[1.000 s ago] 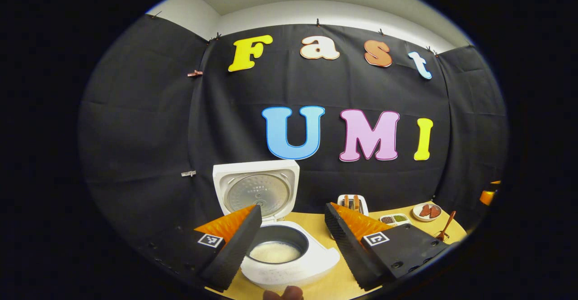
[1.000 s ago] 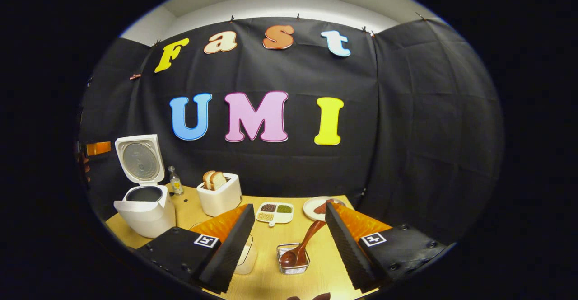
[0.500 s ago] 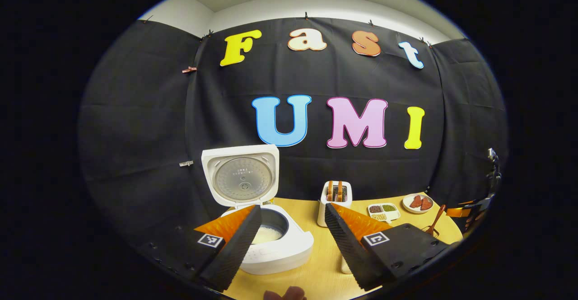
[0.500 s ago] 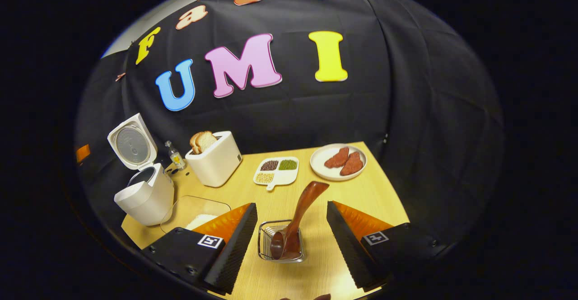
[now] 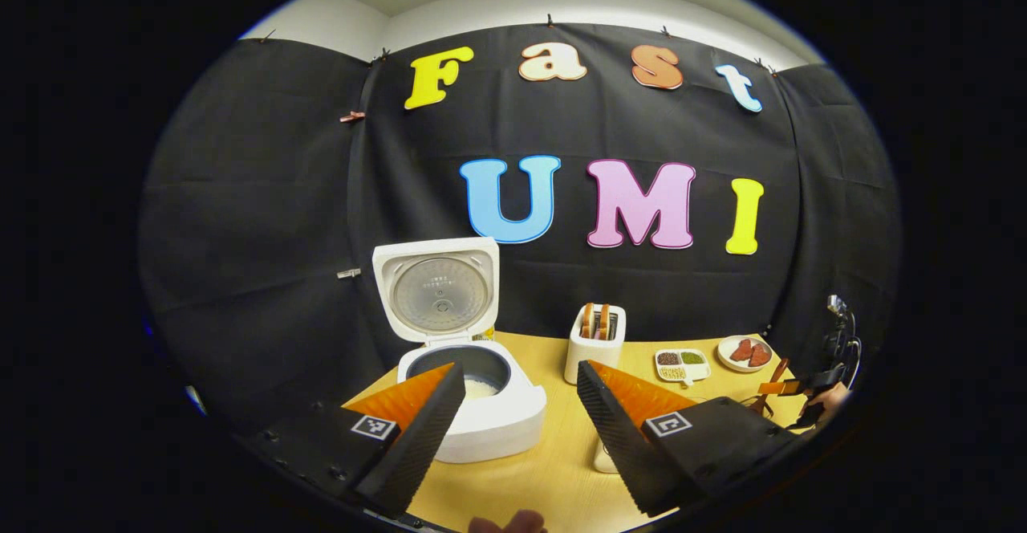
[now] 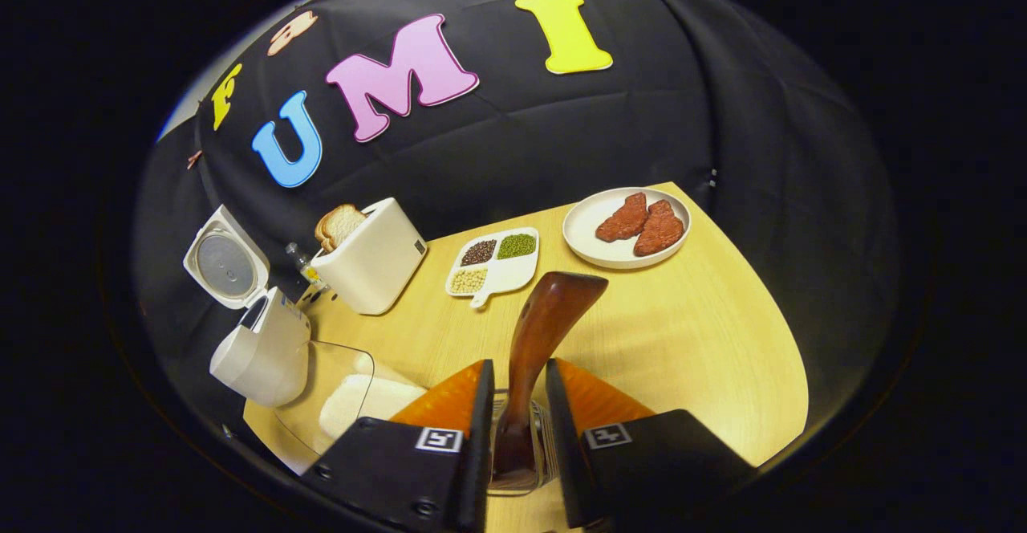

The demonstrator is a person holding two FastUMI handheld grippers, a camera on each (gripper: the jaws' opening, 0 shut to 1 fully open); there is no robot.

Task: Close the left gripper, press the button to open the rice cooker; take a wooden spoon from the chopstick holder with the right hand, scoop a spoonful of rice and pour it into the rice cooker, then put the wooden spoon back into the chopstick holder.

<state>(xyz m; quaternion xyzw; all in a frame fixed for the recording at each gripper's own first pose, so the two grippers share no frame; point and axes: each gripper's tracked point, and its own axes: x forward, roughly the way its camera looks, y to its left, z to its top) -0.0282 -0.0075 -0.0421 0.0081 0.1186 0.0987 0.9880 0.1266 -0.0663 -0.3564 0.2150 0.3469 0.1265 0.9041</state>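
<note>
The wooden spoon (image 6: 536, 340) stands in the wire chopstick holder (image 6: 517, 453), bowl down, its handle leaning up and away. The right gripper (image 6: 517, 429) has its two fingers drawn in on either side of the lower handle, just above the holder; they appear to press on it, so I judge the spoon is clamped and ready to be lifted out. Gripping low on the handle probably gives steadier control for scooping.

Just left of the holder sits a clear container of rice (image 6: 357, 400), the source for the scoop. Beyond that, farther left of the holder, is the rice cooker (image 5: 473, 404), its lid (image 5: 437, 292) standing upright and its pot open, so the button step looks done. The left gripper (image 5: 520, 412) hangs in front of the cooker with its fingers wide apart, holding nothing.

Behind the holder lie a divided dish of beans (image 6: 493, 260), a toaster (image 6: 373, 256) with bread, and a plate (image 6: 626, 228) with two reddish pieces, all on the wooden table (image 6: 690, 332).

No brand or label can be read on any of these; print inside the cooker lid is too small to make out.
</note>
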